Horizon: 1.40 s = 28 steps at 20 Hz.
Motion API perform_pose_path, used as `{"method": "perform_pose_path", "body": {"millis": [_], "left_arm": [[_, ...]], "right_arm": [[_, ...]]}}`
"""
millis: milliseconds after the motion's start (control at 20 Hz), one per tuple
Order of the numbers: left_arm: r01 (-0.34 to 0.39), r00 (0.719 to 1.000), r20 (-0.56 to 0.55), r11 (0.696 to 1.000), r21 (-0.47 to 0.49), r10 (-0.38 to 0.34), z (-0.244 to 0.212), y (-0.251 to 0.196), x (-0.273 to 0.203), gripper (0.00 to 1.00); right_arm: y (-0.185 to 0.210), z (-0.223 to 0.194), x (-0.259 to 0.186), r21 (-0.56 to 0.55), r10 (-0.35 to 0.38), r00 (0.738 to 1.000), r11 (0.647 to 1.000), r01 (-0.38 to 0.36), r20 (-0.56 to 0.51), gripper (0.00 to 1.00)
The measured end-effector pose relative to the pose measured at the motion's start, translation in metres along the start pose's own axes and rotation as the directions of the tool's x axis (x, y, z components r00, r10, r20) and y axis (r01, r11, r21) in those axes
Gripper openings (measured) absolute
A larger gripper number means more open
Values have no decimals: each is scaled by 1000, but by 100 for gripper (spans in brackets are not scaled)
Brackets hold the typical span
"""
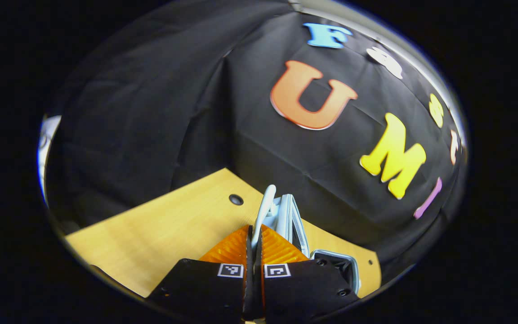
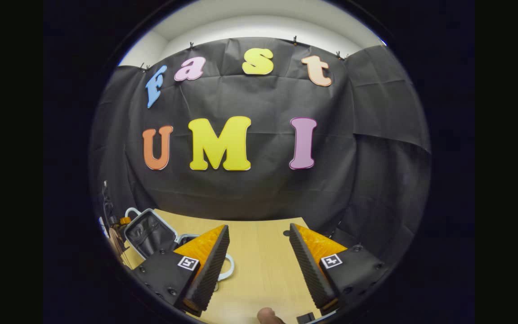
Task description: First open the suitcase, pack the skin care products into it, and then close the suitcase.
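Plainly, the wooden table [image 2: 259,256] carries a pale suitcase [image 2: 151,234] standing open at its left end, dark lining showing. Left gripper [image 1: 255,238] is clamped on the suitcase's edge; right gripper [image 2: 259,247] hangs wide apart, holding nothing, above bare tabletop.

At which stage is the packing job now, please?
Done: the suitcase stands open, its lid raised, in the right gripper view. In hand: the left hand-held gripper is shut on the suitcase lid, seen edge-on; the right hand-held gripper is open over the wooden table, holding nothing. Left: packing the skin care products and closing.
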<state>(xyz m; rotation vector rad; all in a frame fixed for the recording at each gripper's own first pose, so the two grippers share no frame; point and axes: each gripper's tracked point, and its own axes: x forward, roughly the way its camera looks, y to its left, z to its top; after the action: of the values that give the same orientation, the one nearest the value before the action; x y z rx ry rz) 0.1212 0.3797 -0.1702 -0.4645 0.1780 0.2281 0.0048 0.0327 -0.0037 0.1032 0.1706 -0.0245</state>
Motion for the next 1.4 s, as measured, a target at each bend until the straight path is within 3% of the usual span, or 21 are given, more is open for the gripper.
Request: {"method": "perform_pose_path", "body": {"millis": [200, 400, 550, 700, 850, 950, 1400], "left_arm": [[-16, 998, 67, 976, 217, 1, 18, -61, -22, 3], [-47, 993, 120, 932, 358, 4, 15, -119, -44, 3], [-17, 990, 133, 889, 457, -50, -4, -176, -57, 2], [-10, 992, 114, 847, 532, -60, -37, -236, -62, 3], [4, 995, 80, 826, 563, -59, -74, -279, -63, 3], [20, 997, 44, 787, 617, -60, -105, -300, -61, 3], [44, 999, -50, 631, 774, -8, -221, -340, -45, 3]], "right_arm": [[-36, -2, 6, 20, 22, 1000, 1000, -21, -8, 80], [-65, -2, 13, 1, 41, 999, 999, -41, -5, 80], [-80, -5, 17, -21, 67, 998, 998, -67, -9, 80], [-90, -10, 21, -24, 96, 995, 995, -96, -27, 80], [-99, -23, 24, -28, 120, 991, 992, -122, -63, 80], [-108, -29, 23, -42, 127, 989, 991, -130, -71, 80], [-169, -76, 19, -55, 75, 986, 995, -84, -146, 80]]}}
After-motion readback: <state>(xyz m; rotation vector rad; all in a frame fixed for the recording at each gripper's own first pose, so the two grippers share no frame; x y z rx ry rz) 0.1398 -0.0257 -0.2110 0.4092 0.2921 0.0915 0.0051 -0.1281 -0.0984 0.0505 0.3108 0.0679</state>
